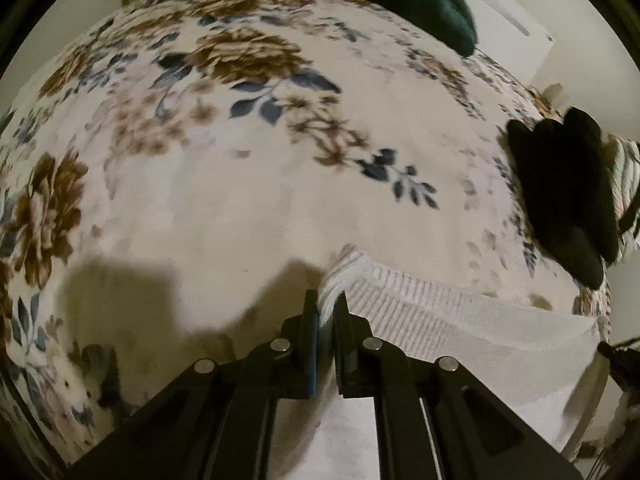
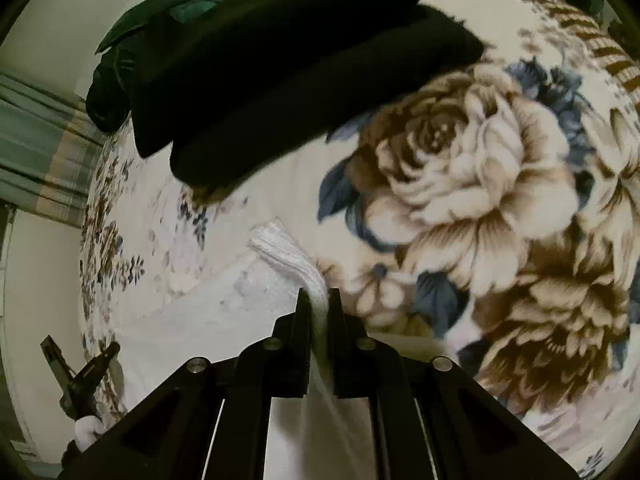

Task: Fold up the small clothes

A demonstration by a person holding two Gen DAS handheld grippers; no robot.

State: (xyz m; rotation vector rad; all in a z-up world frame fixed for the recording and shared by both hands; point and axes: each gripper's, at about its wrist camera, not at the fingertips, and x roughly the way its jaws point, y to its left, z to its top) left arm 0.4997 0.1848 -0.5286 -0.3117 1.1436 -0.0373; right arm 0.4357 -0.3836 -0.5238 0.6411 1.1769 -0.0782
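White garment is clamped by my left gripper and right gripper at ribbed corners, lifted over bedspread. Mid-fold, probably; next I carry both corners across together.

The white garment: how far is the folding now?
Done, it seems: black clothes lie stacked on the floral blanket. In hand: the left gripper and the right gripper each pinch the white garment by its ribbed edge. Left: no fold shows in it yet.
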